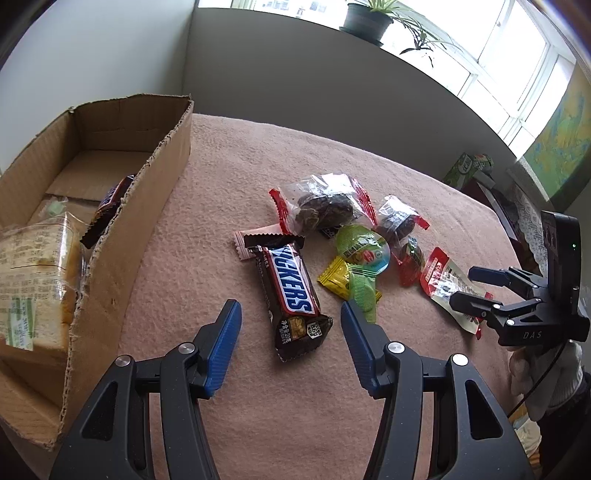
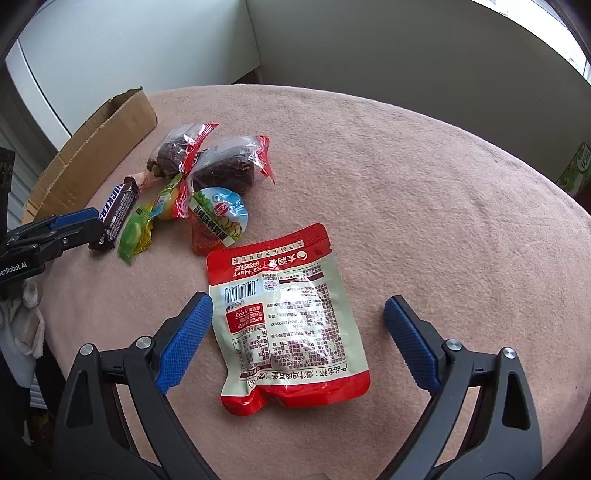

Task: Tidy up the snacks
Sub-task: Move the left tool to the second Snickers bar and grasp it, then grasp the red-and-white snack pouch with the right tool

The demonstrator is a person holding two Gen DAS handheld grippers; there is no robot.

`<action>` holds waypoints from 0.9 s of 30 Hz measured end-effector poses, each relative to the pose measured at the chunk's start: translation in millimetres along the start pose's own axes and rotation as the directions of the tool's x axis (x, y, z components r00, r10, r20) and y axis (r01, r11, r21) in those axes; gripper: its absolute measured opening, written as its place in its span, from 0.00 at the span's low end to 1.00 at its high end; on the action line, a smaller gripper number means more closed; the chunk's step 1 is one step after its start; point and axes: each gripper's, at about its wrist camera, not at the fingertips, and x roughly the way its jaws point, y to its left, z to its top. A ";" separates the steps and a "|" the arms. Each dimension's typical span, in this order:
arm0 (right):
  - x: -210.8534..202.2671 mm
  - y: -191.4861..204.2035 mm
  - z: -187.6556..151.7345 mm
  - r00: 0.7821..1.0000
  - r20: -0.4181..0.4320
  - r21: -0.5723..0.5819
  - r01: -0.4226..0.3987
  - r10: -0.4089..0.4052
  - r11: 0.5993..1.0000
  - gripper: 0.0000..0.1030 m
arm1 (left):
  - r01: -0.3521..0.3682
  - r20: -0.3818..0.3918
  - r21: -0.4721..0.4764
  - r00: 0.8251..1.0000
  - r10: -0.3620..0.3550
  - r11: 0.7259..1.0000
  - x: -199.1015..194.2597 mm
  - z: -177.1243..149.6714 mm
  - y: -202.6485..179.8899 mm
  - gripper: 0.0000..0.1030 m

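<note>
Brown wrapper, blue block lettering on a white band edged in red: Snickers bar (image 1: 291, 295) lying flat on the pink fleece tablecloth (image 1: 229, 177), framed between the spread blue pads of the left gripper (image 1: 291, 317), untouched by either. Jaws apart, nothing gripped.

Red and cream snack pouch (image 2: 286, 317) lying back side up just ahead of the right gripper (image 2: 298, 317), barcode and dense small print showing, glossy and slightly crumpled. Pads spread wide on either side of it, the left one just beside its edge, no grip.

Between the two, a loose cluster: two clear packets of dark dried fruit (image 1: 325, 206) with red crimped ends, round green-lidded jelly cup (image 1: 364, 249), yellow candy wrapper (image 1: 336, 277), green candy wrapper (image 1: 364, 291), small pink sachet (image 1: 245, 245) tucked under the bar's far end.

To the left, torn cardboard box (image 1: 122, 229) already holding wrapped sliced bread (image 1: 33, 280) and a second Snickers bar (image 1: 110, 206) leaning against the inner wall.

Hard to read: first letters of the bar's name lost in the wrapper's curve; a small red packet half buried under the jelly cup; box cut off by the frame's left edge; green carton (image 1: 467, 168) at the table's far corner partly hidden; potted plant (image 1: 369, 18) on the sill clipped at the top.
</note>
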 end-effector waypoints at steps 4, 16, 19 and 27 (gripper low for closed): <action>2.1 9.7 1.0 1.000 -0.011 -0.042 0.001 -0.001 0.999 0.93 | -0.013 -0.005 0.000 1.000 0.013 1.000 8.2 3.4 -1.7 0.54; 8.4 27.8 0.1 0.998 -0.041 -0.121 0.045 -0.051 0.992 0.93 | -0.090 0.001 0.046 0.996 0.090 0.995 21.8 11.9 -10.4 0.43; 7.2 25.3 -0.9 0.998 -0.045 -0.116 0.036 -0.041 0.993 0.91 | -0.089 0.002 0.048 0.996 0.089 0.995 21.5 11.5 -9.0 0.34; -4.2 13.4 -8.0 0.999 -0.041 -0.072 0.027 -0.030 0.997 0.76 | -0.087 0.006 0.061 0.996 0.087 0.994 19.3 6.4 -11.3 0.30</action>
